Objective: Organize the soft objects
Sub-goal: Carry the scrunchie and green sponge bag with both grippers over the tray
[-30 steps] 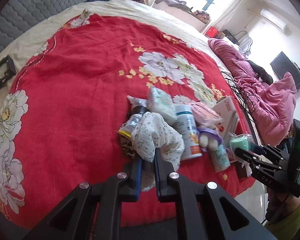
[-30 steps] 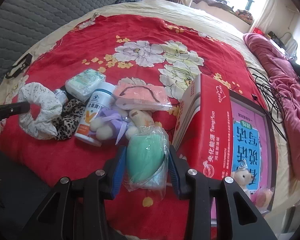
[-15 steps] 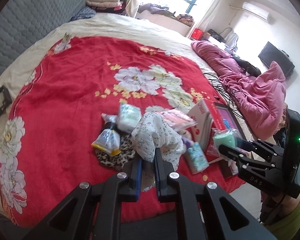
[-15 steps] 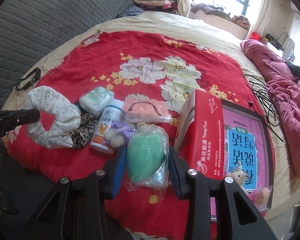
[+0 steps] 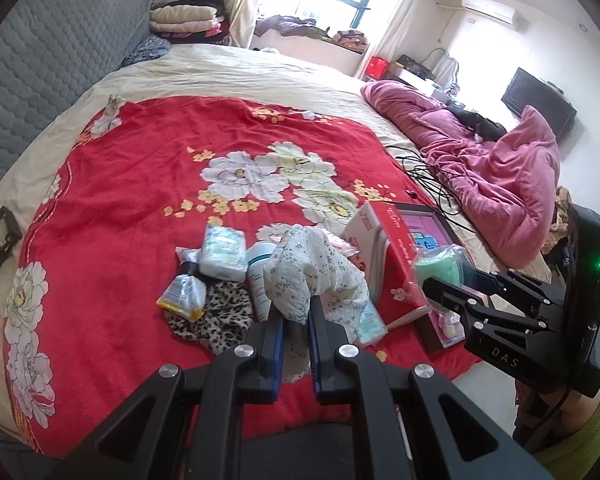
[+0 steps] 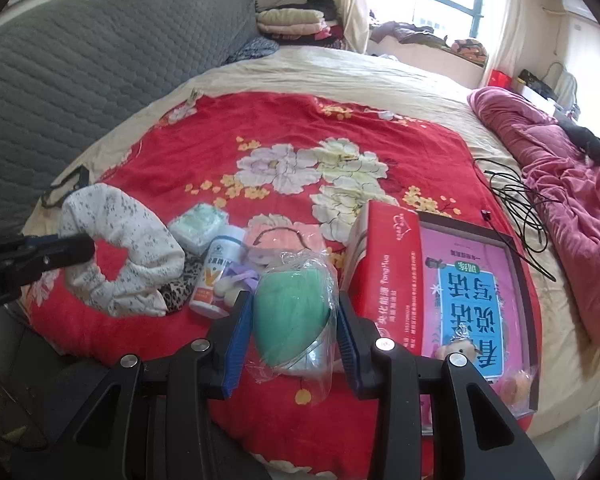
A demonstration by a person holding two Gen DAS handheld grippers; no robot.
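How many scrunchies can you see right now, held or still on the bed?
2. The white floral scrunchie is pinched in the left gripper, lifted off the blanket. The leopard-print scrunchie lies on the red blanket in the pile. Others could be hidden under the pile.

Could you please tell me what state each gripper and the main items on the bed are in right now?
left gripper: shut on the white floral scrunchie, lifted.
right gripper: shut on the bagged green sponge, lifted.
white bottle: lying on the blanket.
red box: standing on the blanket.
leopard scrunchie: lying flat.
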